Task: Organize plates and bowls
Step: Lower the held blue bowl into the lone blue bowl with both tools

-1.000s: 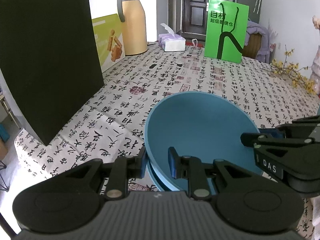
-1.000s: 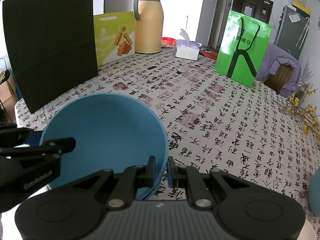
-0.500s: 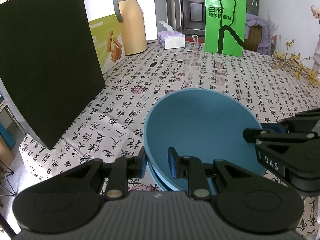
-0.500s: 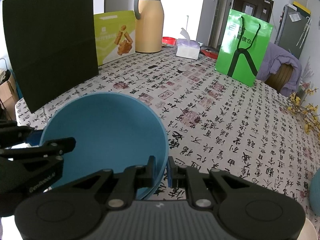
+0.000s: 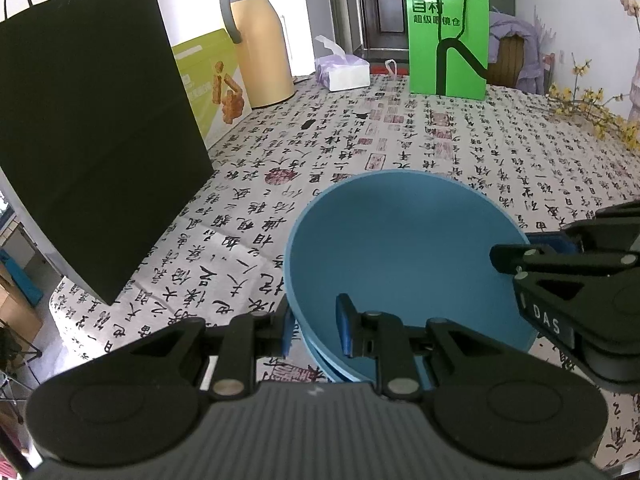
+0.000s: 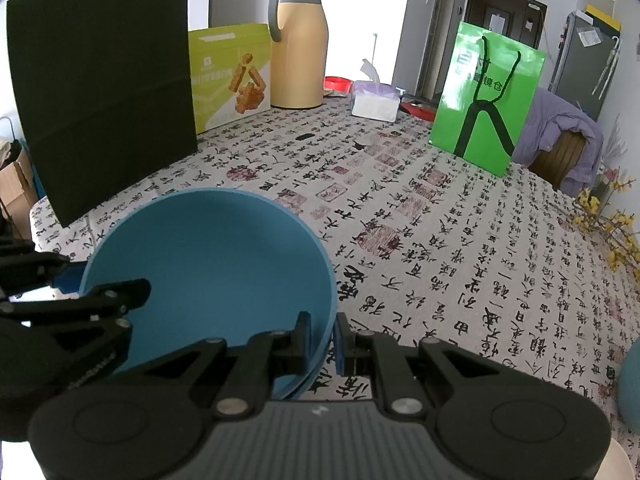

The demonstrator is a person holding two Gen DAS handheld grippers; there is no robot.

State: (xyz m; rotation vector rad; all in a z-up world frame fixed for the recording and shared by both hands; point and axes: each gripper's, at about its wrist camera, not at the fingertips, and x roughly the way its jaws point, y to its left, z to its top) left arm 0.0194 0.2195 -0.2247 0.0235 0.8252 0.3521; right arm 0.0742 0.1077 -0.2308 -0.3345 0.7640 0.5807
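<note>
Bright, even daylight; sharp focus throughout. Fisheye bends edges, corners vignette black. Sheen on green bag (image 6: 488, 100), upper right.

Your left view has levelled out around the bowl

Seen from your left gripper (image 5: 312, 326), the tall green paper bag with black handles (image 5: 447, 36) that leaned to the right a second ago now stands almost straight behind the round blue plastic bowl (image 5: 404, 248), and the far table edge beside that bag runs nearly level. In the same view your right gripper (image 5: 516, 246) sits slightly higher against the bowl's right rim than before.
</note>
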